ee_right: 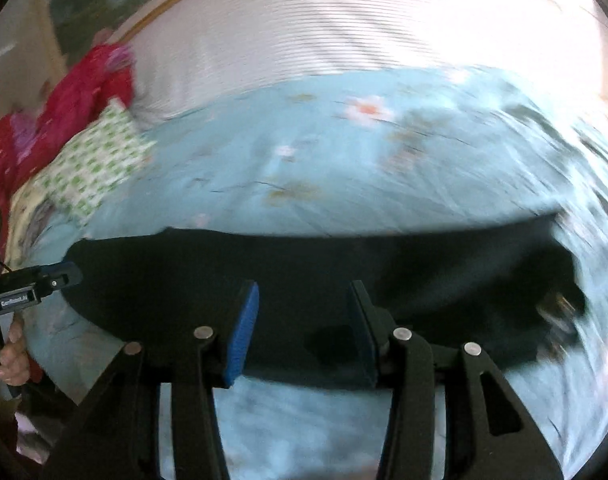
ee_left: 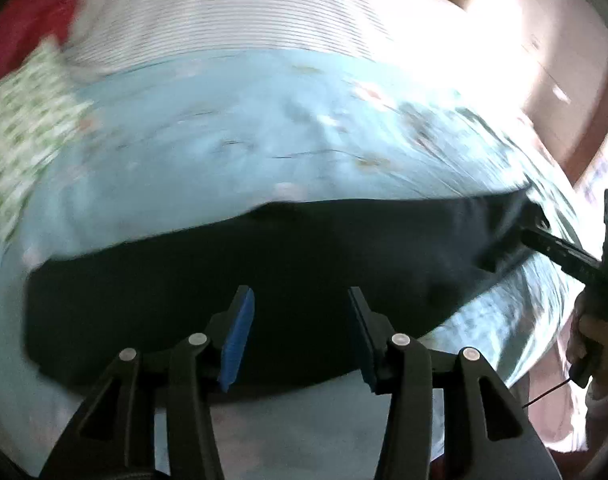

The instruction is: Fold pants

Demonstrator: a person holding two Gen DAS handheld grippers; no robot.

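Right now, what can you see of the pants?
The pants are dark, near black, soft cloth, lying flat as one long band across the light blue floral bedsheet. Blur hides seams and details. Neither the left tool nor the right tool grips them; both stand open above.

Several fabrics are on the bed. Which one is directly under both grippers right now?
The dark pants, a flat near-black band across the light blue floral sheet. The green-dotted cloth and red fabric lie far off left.
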